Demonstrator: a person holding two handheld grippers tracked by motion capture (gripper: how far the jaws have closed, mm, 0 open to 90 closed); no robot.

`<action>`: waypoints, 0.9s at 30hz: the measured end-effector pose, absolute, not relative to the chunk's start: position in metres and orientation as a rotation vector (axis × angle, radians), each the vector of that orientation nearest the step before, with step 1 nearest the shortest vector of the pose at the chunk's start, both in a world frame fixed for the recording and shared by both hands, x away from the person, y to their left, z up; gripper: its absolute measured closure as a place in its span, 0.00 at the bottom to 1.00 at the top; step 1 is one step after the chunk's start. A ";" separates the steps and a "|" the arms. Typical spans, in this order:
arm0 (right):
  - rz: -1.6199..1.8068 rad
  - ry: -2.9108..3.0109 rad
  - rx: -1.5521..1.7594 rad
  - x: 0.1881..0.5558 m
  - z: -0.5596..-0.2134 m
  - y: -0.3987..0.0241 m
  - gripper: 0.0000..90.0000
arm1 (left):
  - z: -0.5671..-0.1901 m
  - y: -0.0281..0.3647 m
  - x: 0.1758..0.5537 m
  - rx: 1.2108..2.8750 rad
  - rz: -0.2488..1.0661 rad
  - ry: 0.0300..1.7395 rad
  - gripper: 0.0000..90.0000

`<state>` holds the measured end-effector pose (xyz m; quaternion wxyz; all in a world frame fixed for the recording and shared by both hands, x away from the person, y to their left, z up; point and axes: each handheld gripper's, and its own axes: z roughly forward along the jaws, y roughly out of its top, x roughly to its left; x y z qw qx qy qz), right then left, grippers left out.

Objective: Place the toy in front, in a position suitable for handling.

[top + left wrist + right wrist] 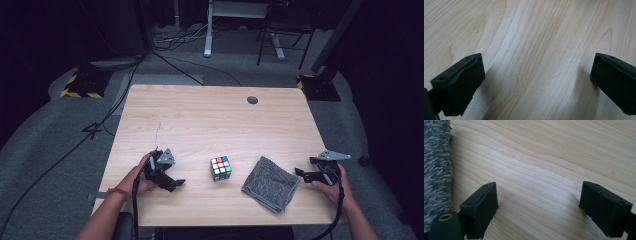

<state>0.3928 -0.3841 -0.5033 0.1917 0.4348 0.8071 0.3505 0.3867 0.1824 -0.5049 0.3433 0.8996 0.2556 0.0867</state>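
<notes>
A multicoloured puzzle cube (220, 168) stands on the wooden table (210, 120) near its front middle. To the cube's right lies a folded grey cloth (270, 183), whose fuzzy edge (436, 170) also runs down the left side of the right gripper view. My left gripper (172, 183) rests low over the table to the left of the cube, a hand's width away. Its jaws stand wide apart over bare wood (536, 82). Just right of the cloth, my right gripper (305, 168) is open too, with only wood between its jaws (539, 205).
A round cable hole (252, 100) sits near the table's far edge. Beyond the table, cables, a desk frame (207, 30) and yellow-striped stand bases (80, 87) stand on the grey carpet. The far half of the table is bare wood.
</notes>
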 end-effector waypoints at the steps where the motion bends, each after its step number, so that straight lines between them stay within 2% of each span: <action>1: 0.983 2.268 1.220 0.393 -0.503 -0.384 0.16 | -0.505 0.181 0.386 2.340 0.229 0.678 0.00; 10: 0.962 2.296 1.213 0.390 -0.498 -0.384 0.22 | -0.505 0.164 0.377 2.339 0.233 0.662 0.01; 16: 1.036 2.280 1.148 0.385 -0.479 -0.379 0.25 | -0.505 0.163 0.378 2.343 0.219 0.650 0.00; 17: 1.080 2.296 1.096 0.380 -0.471 -0.375 0.29 | -0.505 0.162 0.377 2.339 0.217 0.653 0.00; 20: 1.124 2.303 1.069 0.376 -0.464 -0.369 0.31 | -0.505 0.158 0.377 2.340 0.218 0.647 0.00; 27: 1.161 2.391 0.854 0.358 -0.451 -0.325 0.36 | -0.505 0.129 0.376 2.355 0.190 0.580 0.00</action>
